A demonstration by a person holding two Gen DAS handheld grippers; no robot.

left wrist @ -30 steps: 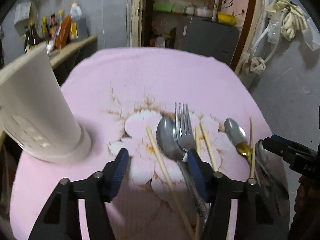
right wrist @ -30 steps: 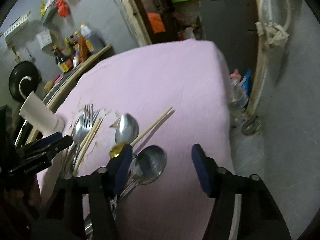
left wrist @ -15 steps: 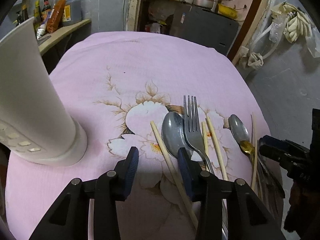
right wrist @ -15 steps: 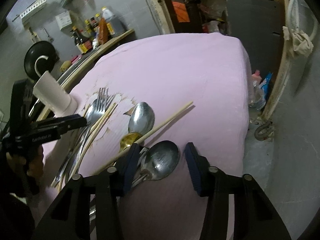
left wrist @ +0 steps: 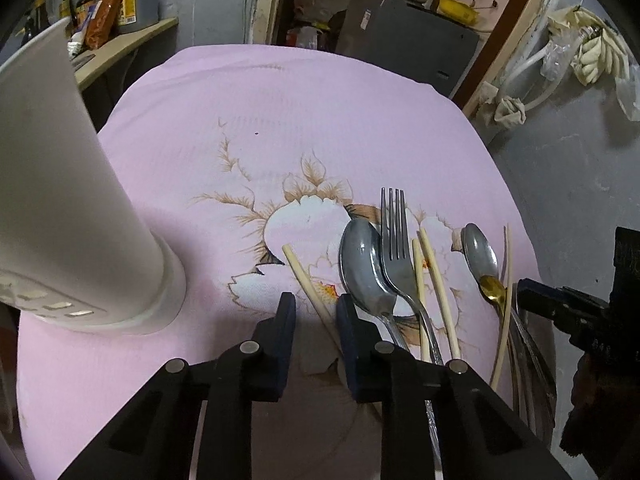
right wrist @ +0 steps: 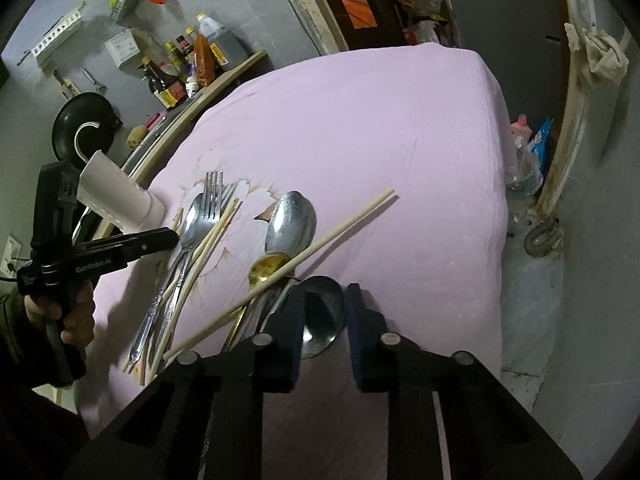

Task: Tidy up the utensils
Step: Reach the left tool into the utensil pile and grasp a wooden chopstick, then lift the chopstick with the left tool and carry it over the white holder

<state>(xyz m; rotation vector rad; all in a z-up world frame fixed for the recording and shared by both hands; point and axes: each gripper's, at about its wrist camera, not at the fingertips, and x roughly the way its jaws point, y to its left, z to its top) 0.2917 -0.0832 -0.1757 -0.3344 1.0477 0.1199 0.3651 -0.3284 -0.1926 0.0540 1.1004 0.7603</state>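
Utensils lie on a pink flowered tablecloth (left wrist: 320, 120). My left gripper (left wrist: 316, 320) hovers low over a pale chopstick (left wrist: 304, 276); its jaws are closing with the chopstick running between them, and the pads do not press on it. To the right lie a steel spoon (left wrist: 360, 256), a fork (left wrist: 394, 240), two chopsticks (left wrist: 436, 288) and a second spoon (left wrist: 478, 252). My right gripper (right wrist: 325, 312) is closing around the bowl of a large dark spoon (right wrist: 324, 320) near the table's right edge. A long chopstick (right wrist: 340, 232) slants over a gold spoon (right wrist: 270, 266).
A tall white holder (left wrist: 72, 200) stands on the cloth at the left. A shelf with sauce bottles (right wrist: 188, 68) runs along the far left wall. The cloth drops off to bare floor (right wrist: 528, 320) at the right. A hand holds the left gripper's handle (right wrist: 76, 312).
Both grippers' jaws have narrowed a lot. The left gripper slid over to the leftmost chopstick, which now lies between its fingers. The right gripper tilted but stayed over the large spoon.
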